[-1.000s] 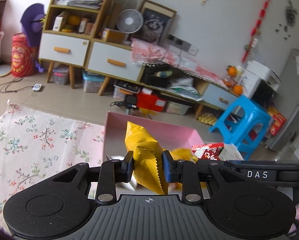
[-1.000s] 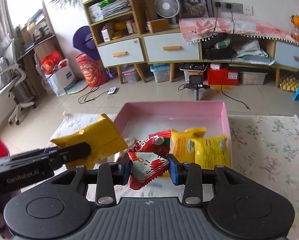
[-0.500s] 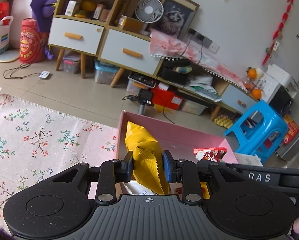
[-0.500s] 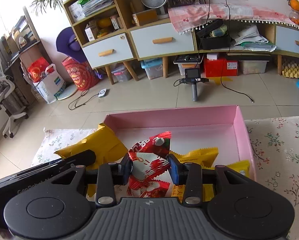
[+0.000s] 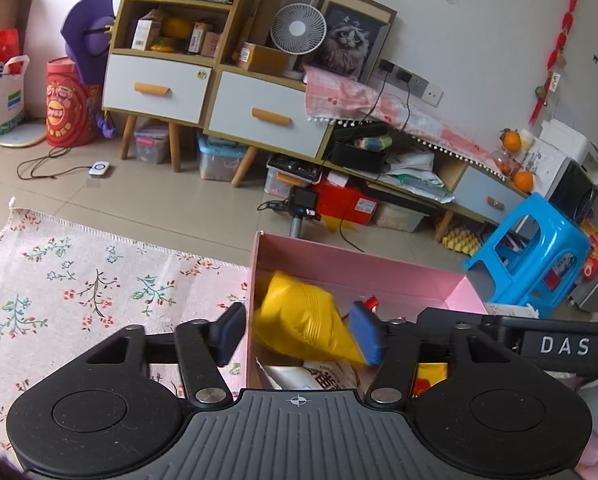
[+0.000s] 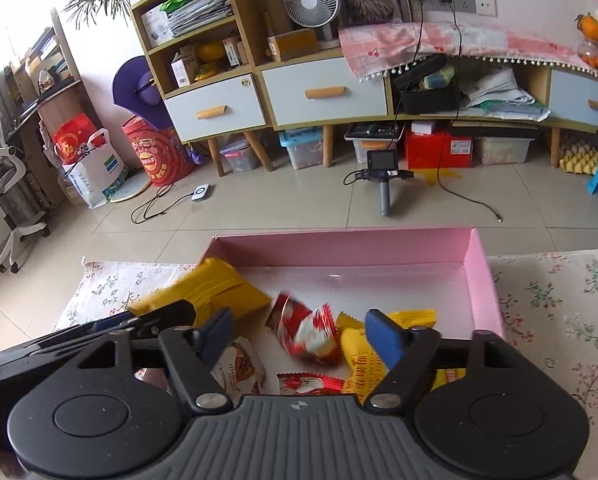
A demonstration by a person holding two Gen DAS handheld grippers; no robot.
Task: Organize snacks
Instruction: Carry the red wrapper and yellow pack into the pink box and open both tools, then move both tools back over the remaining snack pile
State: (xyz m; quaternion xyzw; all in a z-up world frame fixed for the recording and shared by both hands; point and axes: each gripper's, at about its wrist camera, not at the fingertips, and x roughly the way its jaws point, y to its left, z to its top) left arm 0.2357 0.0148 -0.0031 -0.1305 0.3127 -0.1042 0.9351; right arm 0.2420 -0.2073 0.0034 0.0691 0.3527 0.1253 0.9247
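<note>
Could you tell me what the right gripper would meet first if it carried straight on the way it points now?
Most likely the red snack packet between its open jaws, inside the pink box; depth is uncertain.

A large yellow snack bag (image 5: 299,324) lies tilted against the pink box's (image 6: 481,268) left wall; a blurred red-and-white packet (image 6: 305,330) sits mid-box, beside smaller yellow packets (image 6: 363,356).

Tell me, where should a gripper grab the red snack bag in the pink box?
Probably by the crinkled top seam of the red snack bag, coming from above: that flat edge sticks up, and the pink box walls block the sides.
</note>
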